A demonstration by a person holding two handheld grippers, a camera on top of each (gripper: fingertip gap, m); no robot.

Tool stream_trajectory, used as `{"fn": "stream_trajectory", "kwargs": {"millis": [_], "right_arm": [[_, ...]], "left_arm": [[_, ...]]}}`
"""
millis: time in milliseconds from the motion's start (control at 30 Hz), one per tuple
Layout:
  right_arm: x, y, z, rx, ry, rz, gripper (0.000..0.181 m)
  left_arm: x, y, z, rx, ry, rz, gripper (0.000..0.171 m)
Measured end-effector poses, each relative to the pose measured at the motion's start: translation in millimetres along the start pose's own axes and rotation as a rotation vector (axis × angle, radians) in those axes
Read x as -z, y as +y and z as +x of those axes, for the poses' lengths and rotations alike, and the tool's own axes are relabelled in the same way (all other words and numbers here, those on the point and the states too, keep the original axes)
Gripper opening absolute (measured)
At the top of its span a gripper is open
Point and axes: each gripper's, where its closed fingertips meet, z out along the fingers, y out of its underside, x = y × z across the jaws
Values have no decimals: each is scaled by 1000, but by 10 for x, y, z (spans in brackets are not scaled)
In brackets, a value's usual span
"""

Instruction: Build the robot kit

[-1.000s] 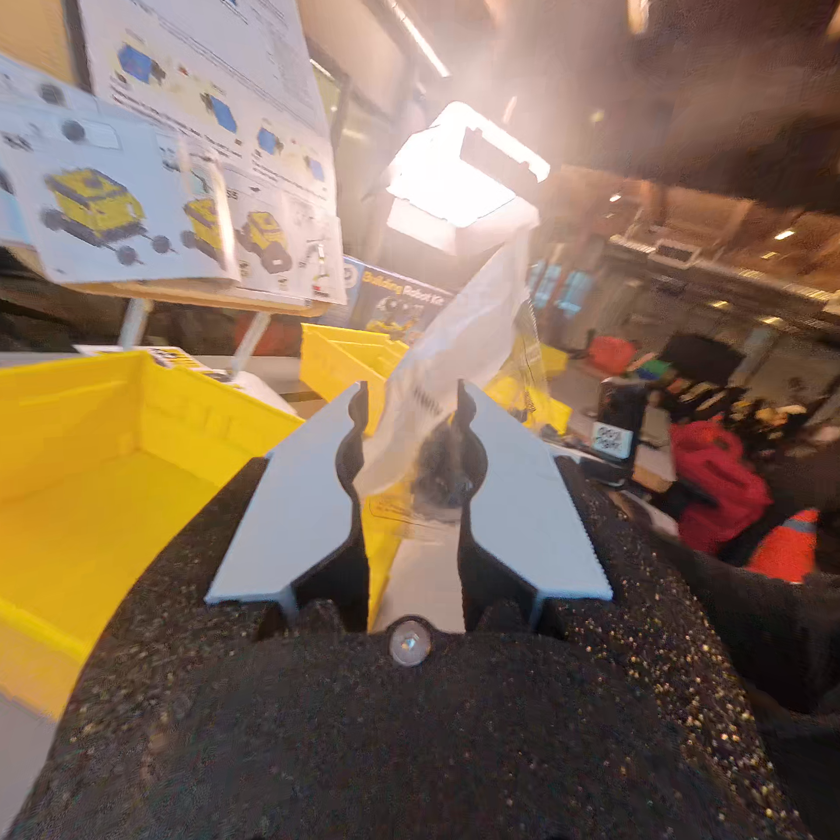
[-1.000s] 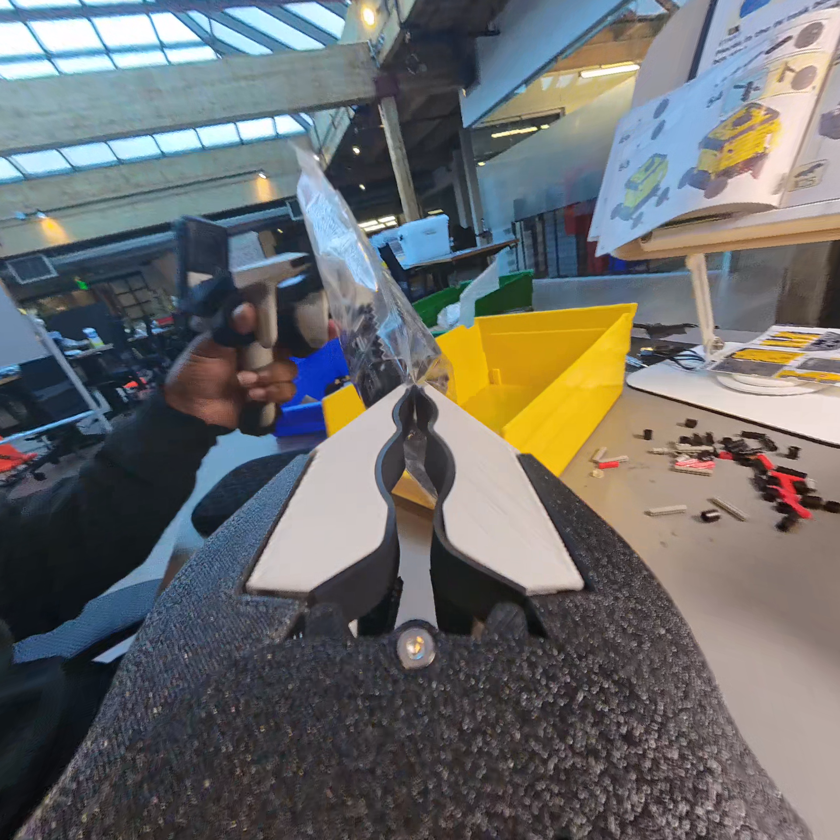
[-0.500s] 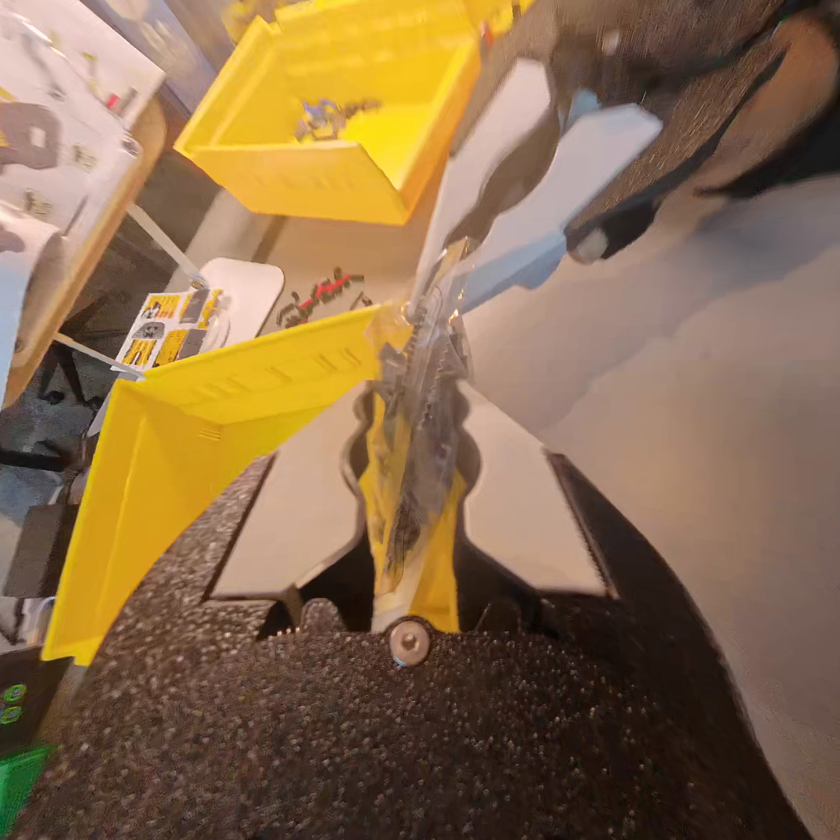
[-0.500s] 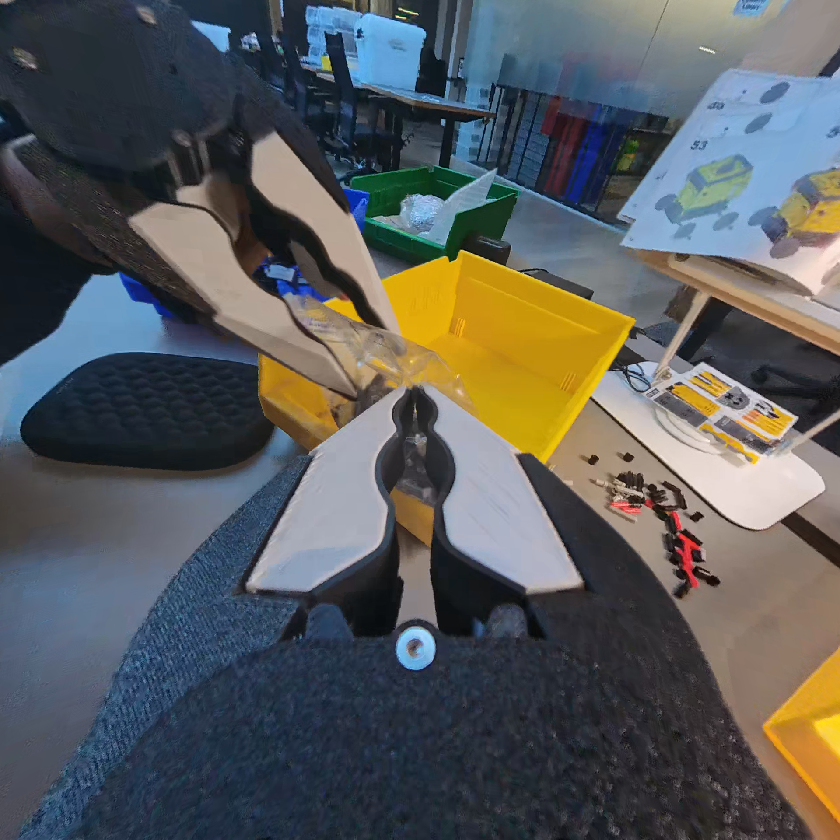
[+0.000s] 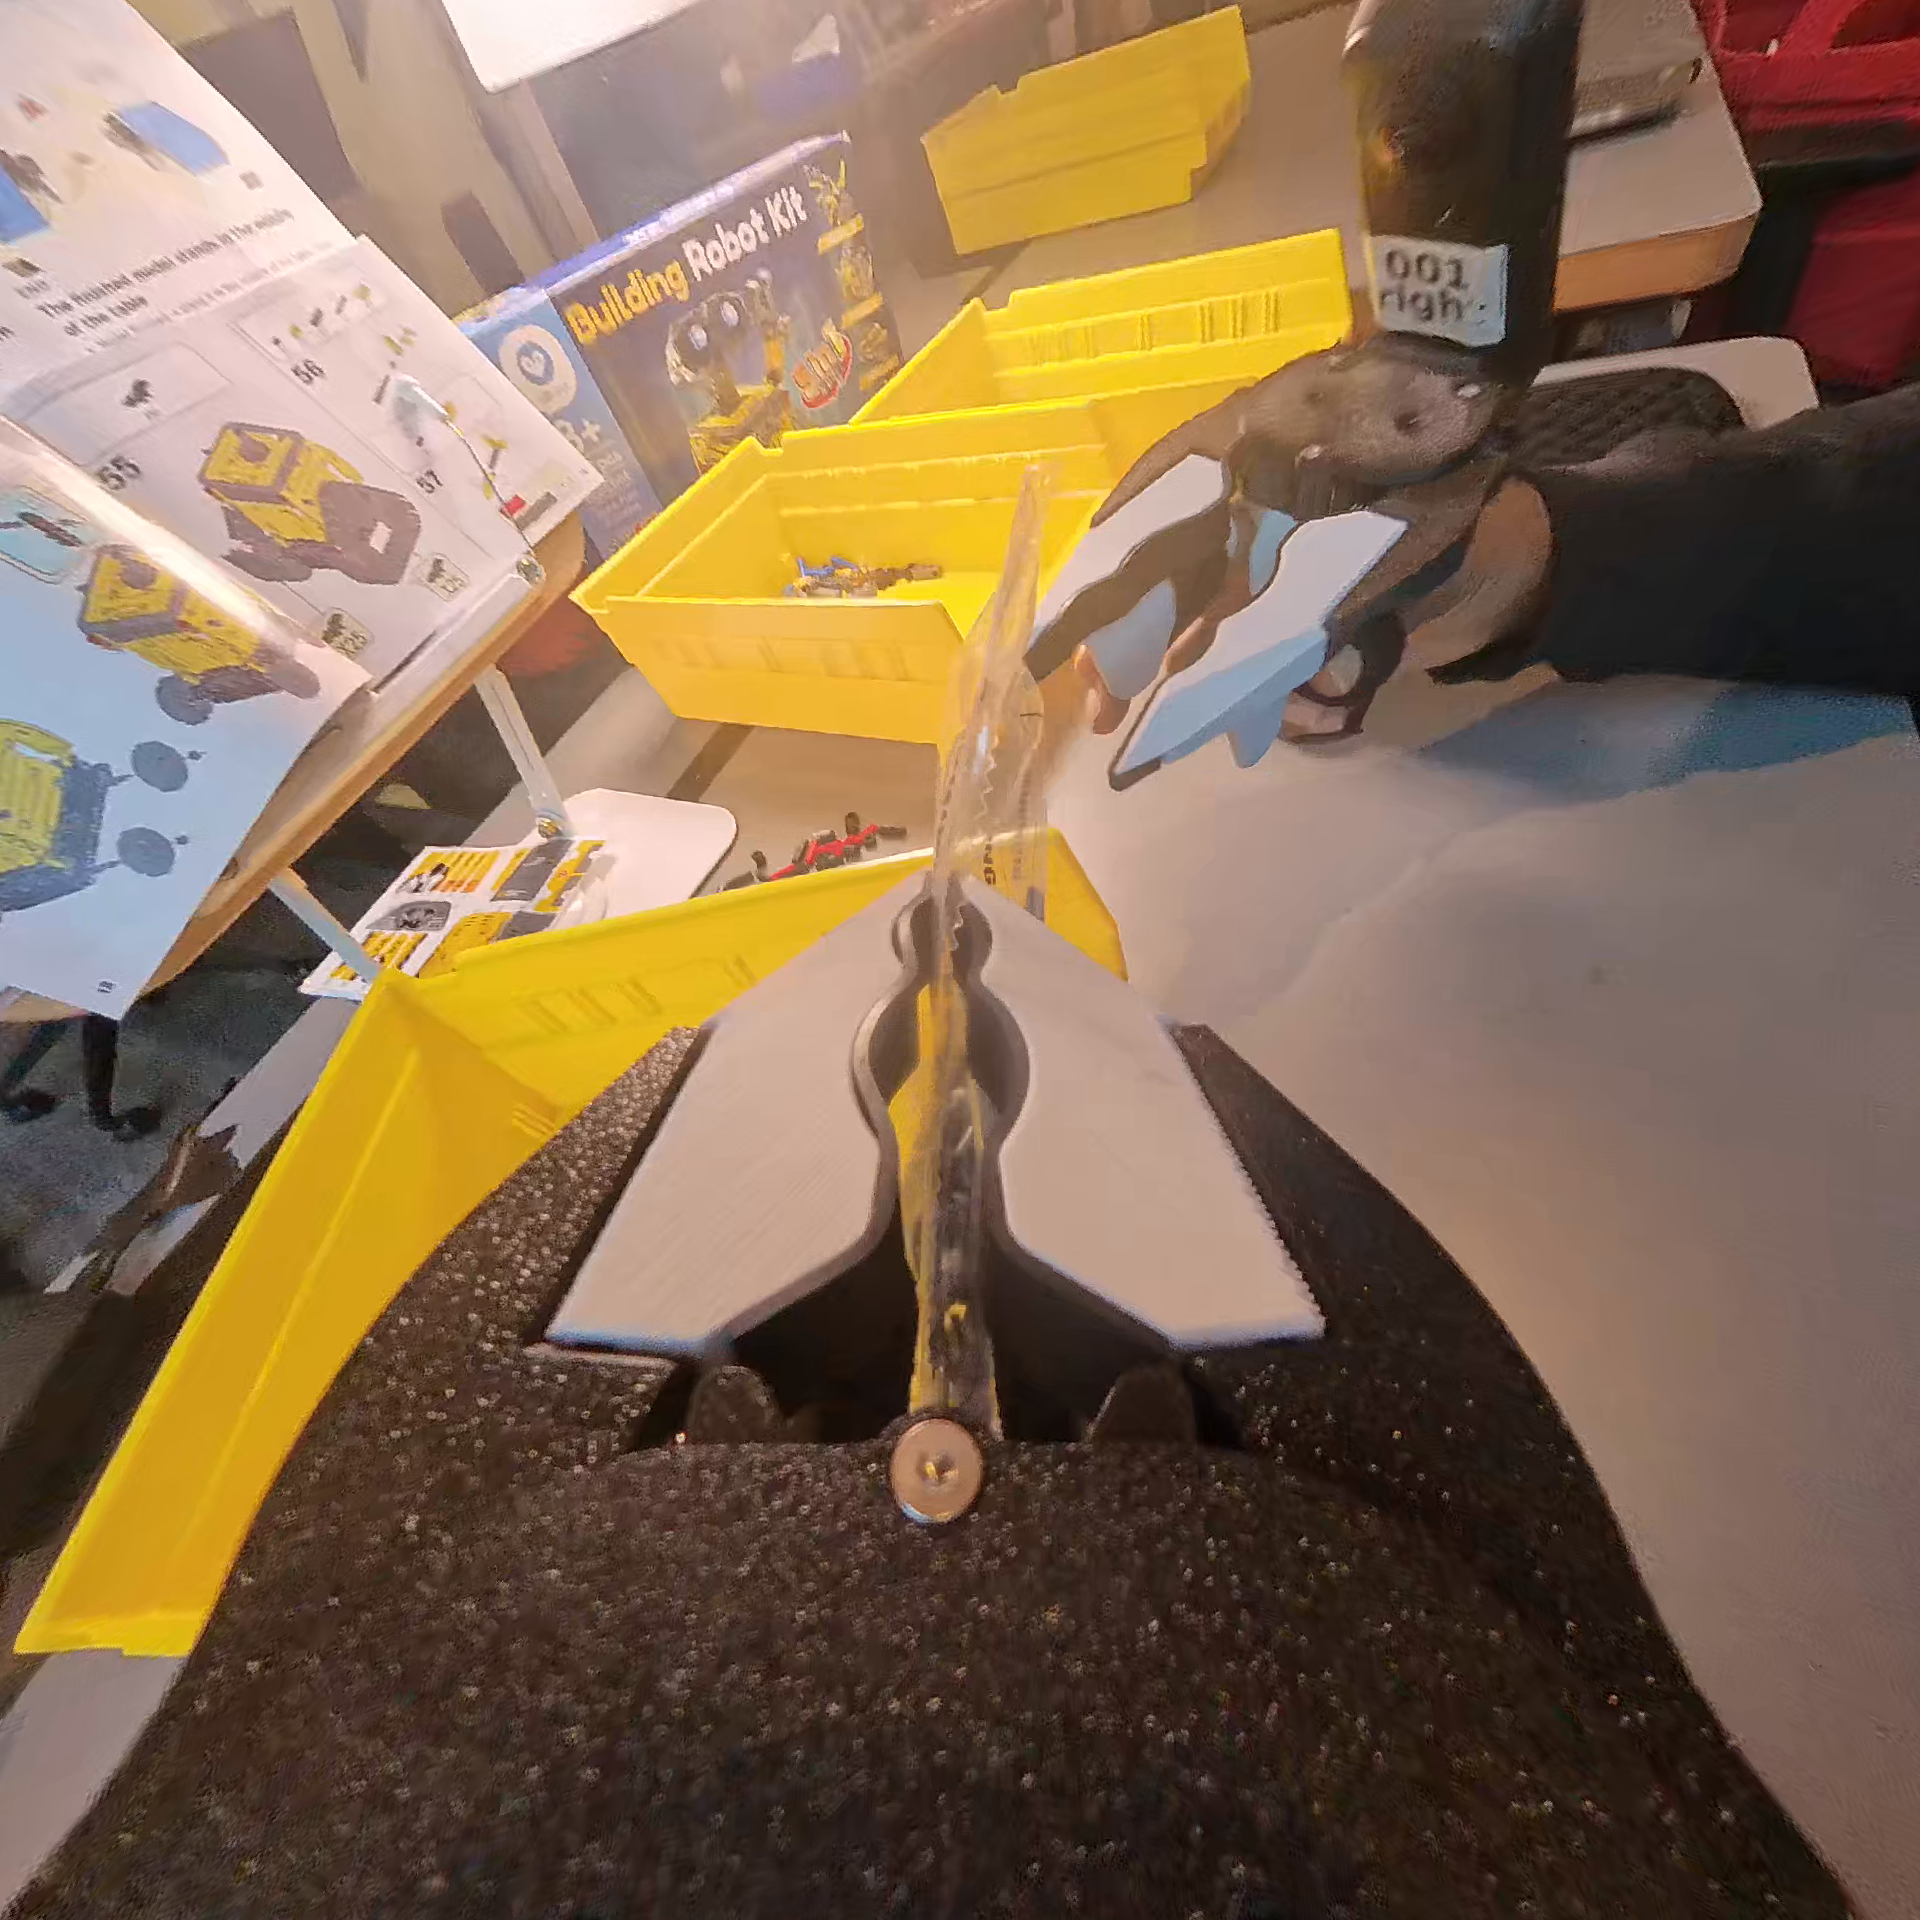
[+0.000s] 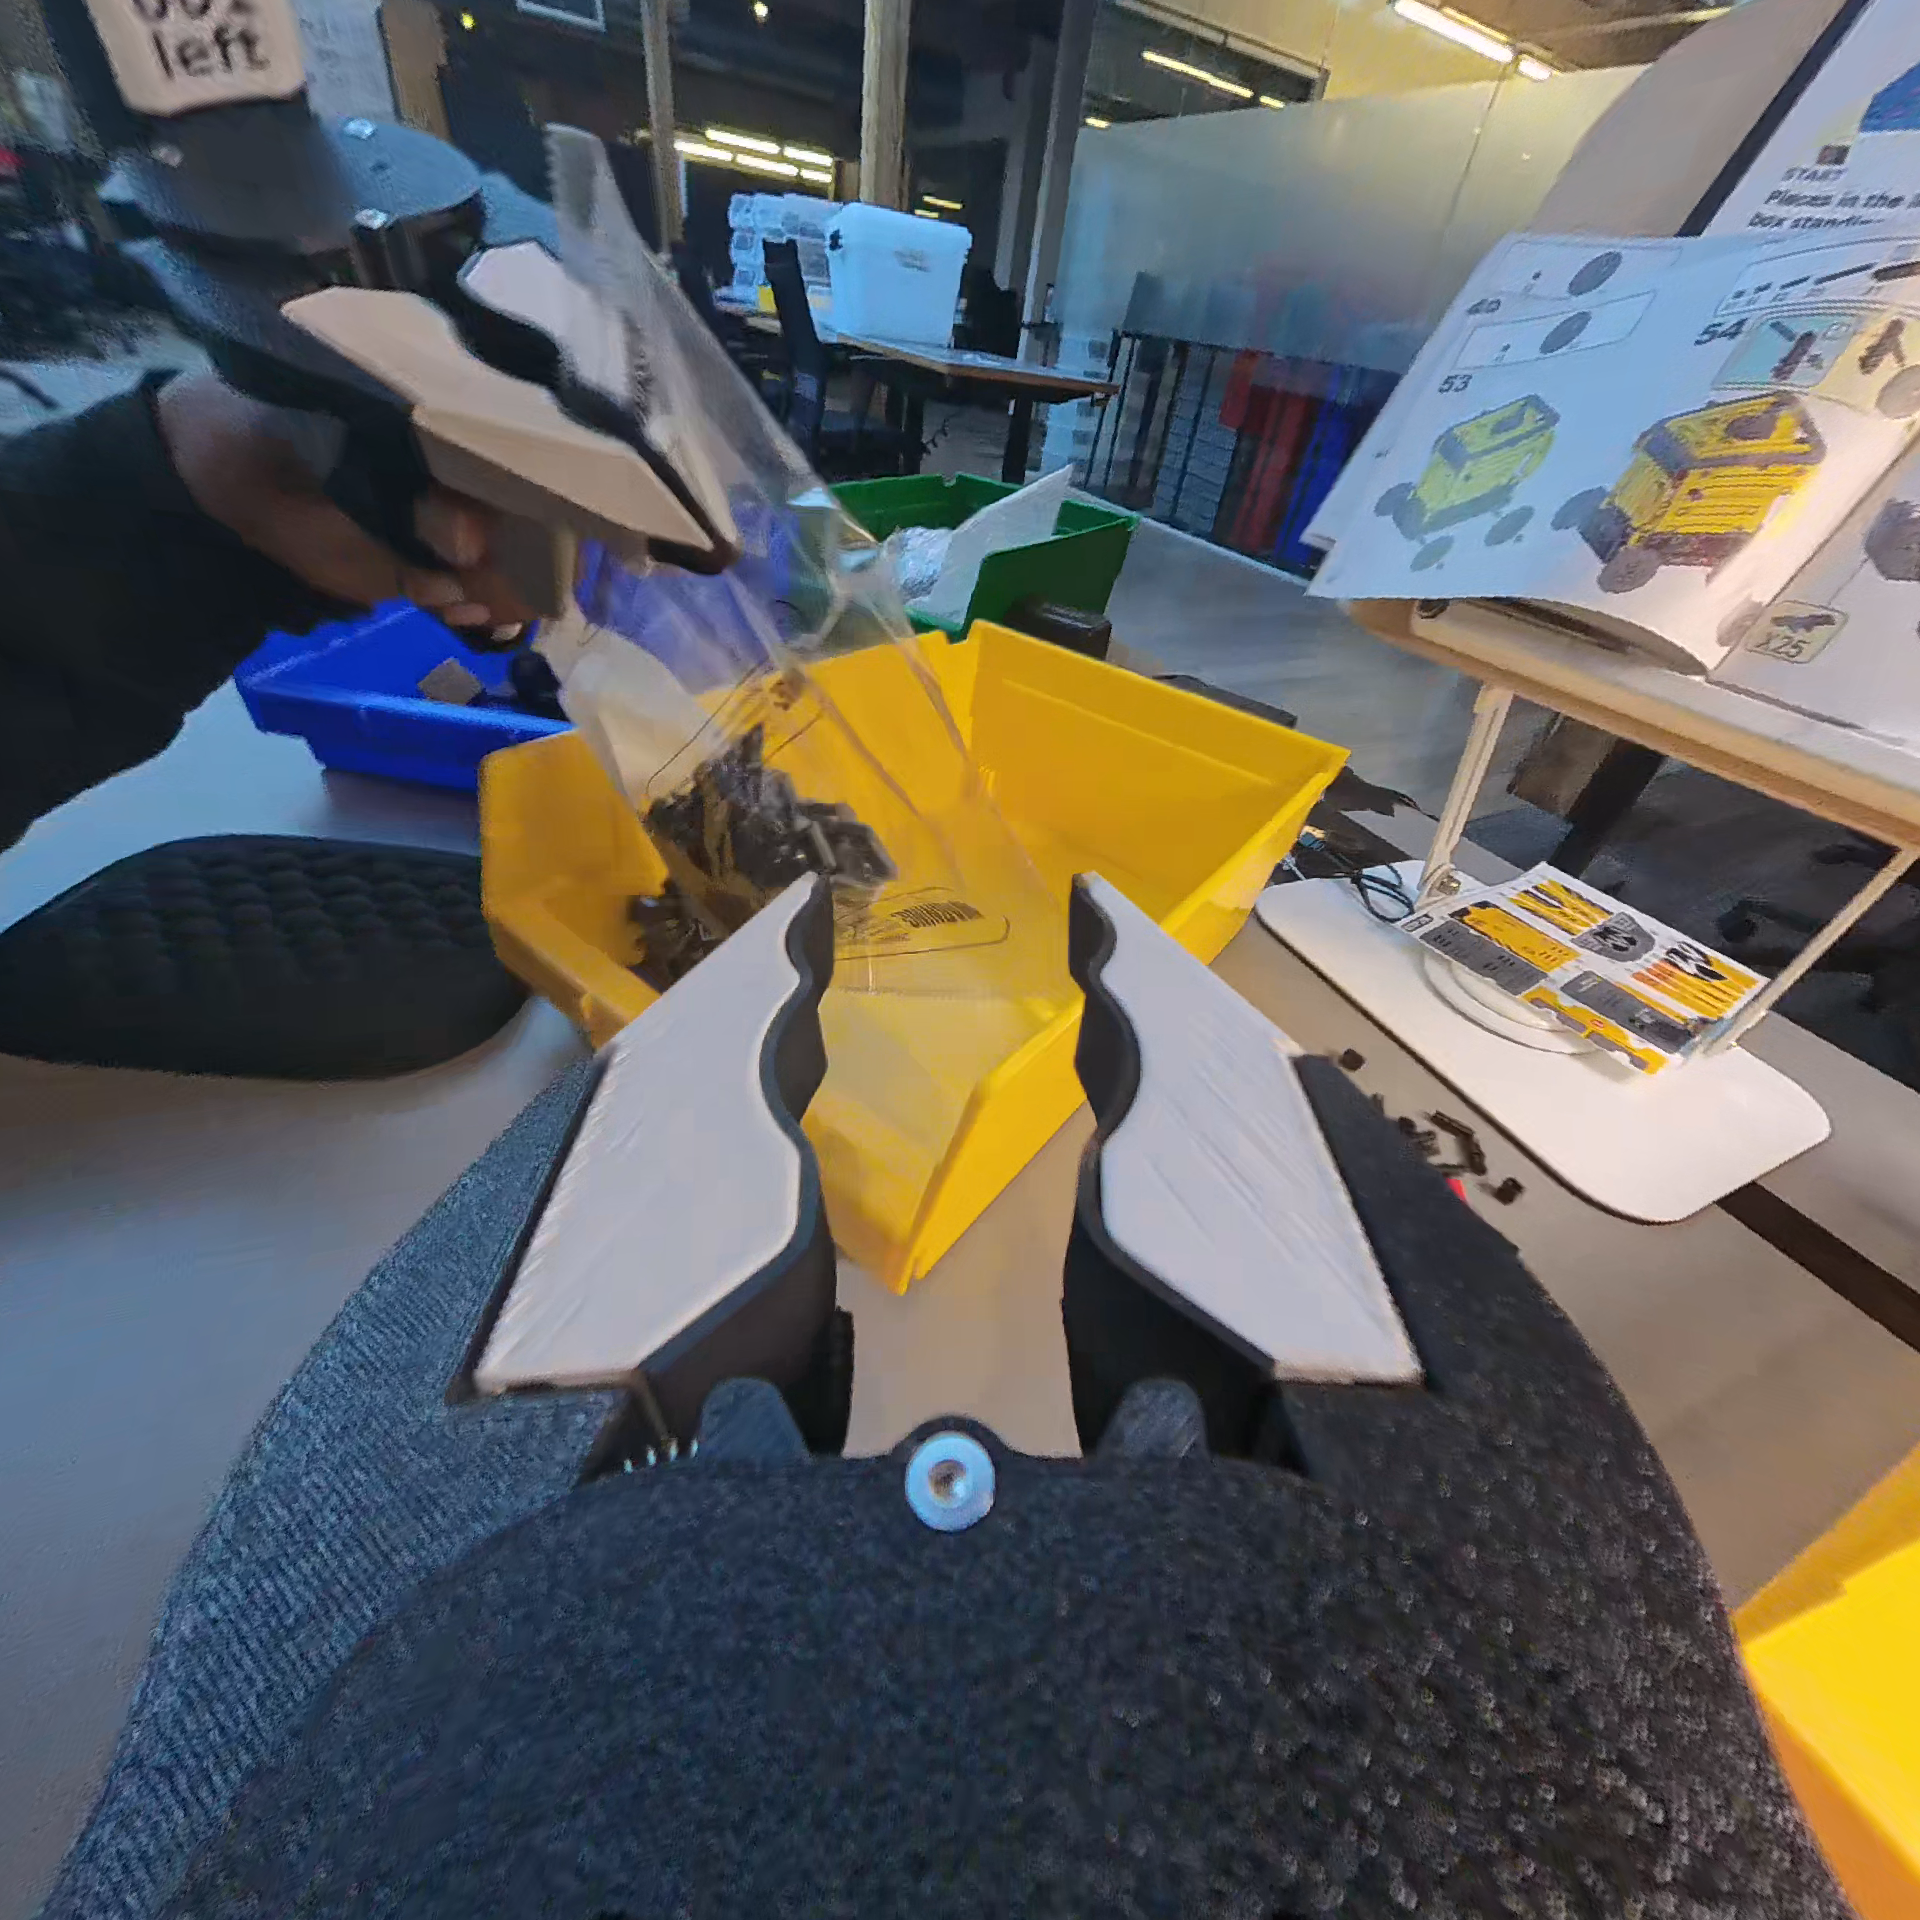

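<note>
Clear plastic bag [image 6: 727, 665] of small black parts [image 6: 758, 831], hanging tilted over yellow bin [image 6: 1132, 769].

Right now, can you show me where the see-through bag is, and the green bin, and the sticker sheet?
clear plastic bag [image 6: 727, 665]: right wrist view, on its clear middle panel.
green bin [image 6: 1049, 566]: right wrist view, on its front wall.
sticker sheet [image 6: 1579, 961]: right wrist view, on the sheet's printed middle.
</note>
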Motion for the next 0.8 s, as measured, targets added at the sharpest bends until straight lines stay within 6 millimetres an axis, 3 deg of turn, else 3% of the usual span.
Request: {"fn": "stream_trajectory", "kwargs": {"millis": [100,200,367,533,633,700,733,800], "right_arm": [[-100,-80,167,-86,-21,31,49],[-253,-194,82,-132,-106,48,45],[-520,-270,-74,54,-120,13,0],[-610,-369,67,53,-86,2,0],[-580,-356,162,-12,-85,17,0],[-579,-305,155,-16,-97,4,0],[-588,-279,137,-6,-101,-10,0],[-594,-313,118,0,-99,2,0]], "left_arm": [[99,-76,-125,47,-21,103,0],[201,-171,-178,131,22,238,0],[356,-191,-355,249,41,381,0],[414,27,-491,261,-17,262,11],[397,292,-498,247,-36,117,17],[352,486,-480,242,-38,27,15],[316,568,-449,235,-29,-18,5],[253,636,-406,201,-30,-71,0]]}}
